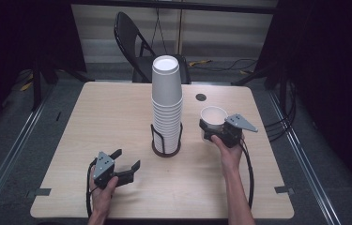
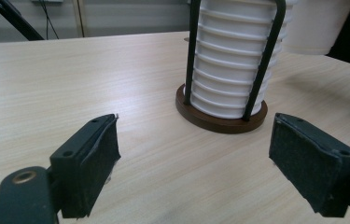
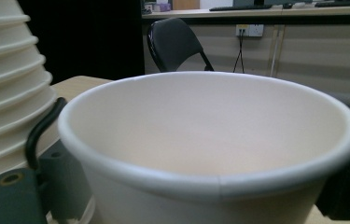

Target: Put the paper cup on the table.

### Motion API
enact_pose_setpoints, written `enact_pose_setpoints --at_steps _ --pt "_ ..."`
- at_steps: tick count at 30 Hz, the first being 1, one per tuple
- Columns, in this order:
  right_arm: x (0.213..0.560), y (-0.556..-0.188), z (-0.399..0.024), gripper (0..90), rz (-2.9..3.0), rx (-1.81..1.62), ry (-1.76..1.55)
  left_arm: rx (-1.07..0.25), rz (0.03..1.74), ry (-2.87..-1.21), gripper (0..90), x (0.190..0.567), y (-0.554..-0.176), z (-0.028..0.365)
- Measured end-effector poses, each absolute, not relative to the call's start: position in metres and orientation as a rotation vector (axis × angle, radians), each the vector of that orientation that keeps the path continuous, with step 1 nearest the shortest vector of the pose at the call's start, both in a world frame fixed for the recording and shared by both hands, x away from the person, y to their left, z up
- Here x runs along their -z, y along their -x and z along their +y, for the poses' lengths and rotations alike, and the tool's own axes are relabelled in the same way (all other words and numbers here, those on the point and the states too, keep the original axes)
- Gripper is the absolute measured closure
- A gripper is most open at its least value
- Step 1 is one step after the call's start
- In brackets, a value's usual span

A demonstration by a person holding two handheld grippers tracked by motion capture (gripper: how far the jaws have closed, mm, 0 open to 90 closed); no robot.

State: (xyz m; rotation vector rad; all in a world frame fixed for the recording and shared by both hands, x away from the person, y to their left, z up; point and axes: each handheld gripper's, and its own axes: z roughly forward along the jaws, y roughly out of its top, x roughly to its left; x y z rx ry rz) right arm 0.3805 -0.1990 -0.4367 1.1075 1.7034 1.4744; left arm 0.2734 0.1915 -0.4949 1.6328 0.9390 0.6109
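Observation:
A tall stack of white paper cups [image 1: 166, 101] stands upside down in a black wire holder with a round brown base [image 1: 166, 149] at the table's middle. My right gripper [image 1: 212, 130] is just right of the stack, shut on a single white paper cup [image 1: 213, 116] held mouth up; its wide rim [image 3: 210, 177] spans the right gripper view, with the stack [image 3: 9, 88] at the left. My left gripper [image 1: 126, 160] rests low near the table's front left, open and empty. Its pads [image 2: 99, 158] frame the holder's base [image 2: 220, 120] and the stack [image 2: 231, 70] ahead.
The light wood table [image 1: 117, 112] has a small round dark grommet [image 1: 201, 97] behind the held cup. A black folding chair [image 1: 136, 44] stands beyond the far edge. Cables trail from both grippers toward the front edge.

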Motion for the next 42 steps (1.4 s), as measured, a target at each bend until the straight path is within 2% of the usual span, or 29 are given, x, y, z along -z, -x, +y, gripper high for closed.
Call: enact_pose_setpoints --at_steps 8,19,42 --pt "0.438 -0.404 -0.195 11.1 1.702 -1.465 -1.109 -0.652 0.918 -1.589 15.8 0.496 -0.269 0.193" --pt "0.464 -0.421 -0.198 10.7 1.739 -1.431 -1.155 -0.685 0.906 -1.563 16.0 0.496 -0.265 0.192" --pt "0.482 -0.411 -0.185 9.3 1.796 -1.398 -1.136 -0.716 0.913 -1.563 16.1 0.496 -0.264 0.191"
